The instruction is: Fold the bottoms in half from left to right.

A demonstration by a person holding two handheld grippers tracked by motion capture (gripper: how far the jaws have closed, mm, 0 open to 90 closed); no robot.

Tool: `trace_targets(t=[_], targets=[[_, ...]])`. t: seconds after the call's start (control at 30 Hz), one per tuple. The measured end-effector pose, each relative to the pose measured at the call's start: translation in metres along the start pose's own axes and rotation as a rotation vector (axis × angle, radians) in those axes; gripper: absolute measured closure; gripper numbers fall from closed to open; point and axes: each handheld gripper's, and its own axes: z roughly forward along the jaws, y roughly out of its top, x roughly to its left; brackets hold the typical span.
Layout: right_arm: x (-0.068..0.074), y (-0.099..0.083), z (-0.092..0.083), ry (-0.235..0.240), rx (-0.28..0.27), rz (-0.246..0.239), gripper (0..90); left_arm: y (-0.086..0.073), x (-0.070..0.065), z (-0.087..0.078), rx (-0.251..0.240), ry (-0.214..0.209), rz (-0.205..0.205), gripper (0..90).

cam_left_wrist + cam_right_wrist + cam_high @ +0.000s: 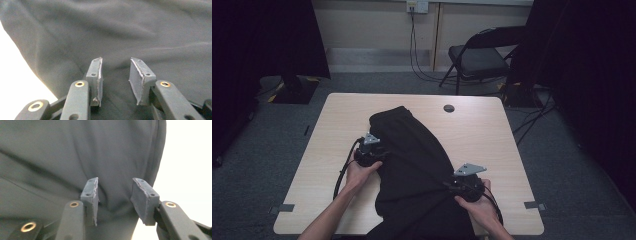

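A black garment (412, 160) lies crumpled across the middle of the light wooden table (482, 135) and hangs over its near edge. My left gripper (381, 158) rests at the cloth's left edge and points into it. In the left gripper view its jaws (116, 60) stand apart over the dark fabric (112, 30), with no fold pinched between the pads. My right gripper (448, 186) sits at the garment's right side, lower down. There too the jaws (115, 180) are apart, above the cloth (75, 152) near its edge, with bright tabletop to the right.
A round cable hole (449, 108) lies near the table's far edge. A black folding chair (477, 57) stands behind the table at the right, cables trail on the floor, and dark curtains hang on both sides. Tape marks (286, 207) sit at the near corners.
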Motion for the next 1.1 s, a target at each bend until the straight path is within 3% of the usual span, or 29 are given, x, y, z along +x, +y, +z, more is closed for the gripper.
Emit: trace_targets(t=[0.03, 0.07, 0.1, 0.13, 0.17, 0.2, 0.23, 0.27, 0.37, 0.4, 0.43, 0.47, 0.53, 0.6, 0.73, 0.9, 0.93, 0.97, 1.0, 1.03, 1.1], targets=[[0.003, 0.004, -0.005, 0.021, -0.036, 0.007, 54.6, 0.001, -0.001, -0.004, -0.015, -0.039, -0.019, 63.1], [0.010, 0.008, -0.008, 0.045, -0.061, 0.003, 52.8, 0.003, -0.004, -0.013, -0.019, -0.051, -0.003, 63.0], [0.010, 0.008, -0.008, 0.045, -0.061, 0.003, 52.8, 0.003, -0.004, -0.013, -0.019, -0.051, -0.003, 63.0], [0.022, 0.011, -0.008, 0.095, -0.056, -0.001, 50.6, 0.001, -0.008, -0.022, 0.009, -0.074, 0.006, 61.6], [0.022, 0.011, -0.008, 0.095, -0.056, -0.001, 50.6, 0.001, -0.008, -0.022, 0.009, -0.074, 0.006, 61.0], [0.037, 0.012, -0.005, 0.138, -0.045, -0.032, 48.4, -0.005, -0.013, -0.029, 0.013, -0.102, 0.029, 60.4], [0.037, 0.012, -0.005, 0.138, -0.045, -0.032, 48.4, -0.005, -0.013, -0.029, 0.013, -0.102, 0.029, 59.8], [0.053, 0.015, -0.002, 0.182, -0.034, -0.062, 45.0, -0.012, -0.016, -0.031, 0.038, -0.124, 0.033, 59.0], [0.068, 0.018, 0.003, 0.226, -0.019, -0.086, 39.6, -0.019, -0.019, -0.028, 0.062, -0.127, 0.041, 58.5], [0.087, 0.019, 0.011, 0.298, 0.000, -0.111, 34.6, -0.020, -0.022, -0.023, 0.080, -0.118, 0.060, 57.4], [0.087, 0.019, 0.011, 0.298, 0.000, -0.111, 34.6, -0.020, -0.022, -0.023, 0.080, -0.118, 0.060, 57.2], [0.105, 0.018, 0.017, 0.349, 0.023, -0.159, 31.0, -0.021, -0.024, -0.019, 0.078, -0.118, 0.073, 57.0], [0.120, 0.016, 0.022, 0.378, 0.057, -0.223, 27.2, -0.021, -0.025, -0.018, 0.074, -0.110, 0.083, 56.6], [0.131, 0.012, 0.028, 0.401, 0.090, -0.260, 26.3, -0.020, -0.026, -0.016, 0.070, -0.085, 0.121, 55.9], [0.136, 0.006, 0.036, 0.373, 0.088, -0.304, 26.8, -0.020, -0.026, -0.015, 0.065, -0.080, 0.119, 54.0], [0.134, 0.005, 0.038, 0.317, 0.058, -0.309, 33.5, -0.020, -0.025, -0.013, 0.057, -0.075, 0.119, 54.0], [0.131, 0.005, 0.038, 0.289, 0.038, -0.306, 48.1, -0.020, -0.025, -0.013, 0.053, -0.075, 0.115, 54.1], [0.131, 0.005, 0.038, 0.289, 0.038, -0.306, 48.1, -0.020, -0.025, -0.013, 0.051, -0.077, 0.106, 54.1], [0.128, 0.004, 0.037, 0.280, 0.023, -0.299, 69.2, -0.020, -0.024, -0.012, 0.044, -0.070, 0.091, 54.6], [0.128, 0.004, 0.037, 0.280, 0.023, -0.299, 69.2, -0.020, -0.024, -0.012, 0.044, -0.070, 0.091, 54.6], [0.125, 0.003, 0.035, 0.277, 0.012, -0.296, 86.8, -0.020, -0.023, -0.011, 0.043, -0.058, 0.101, 54.8]])
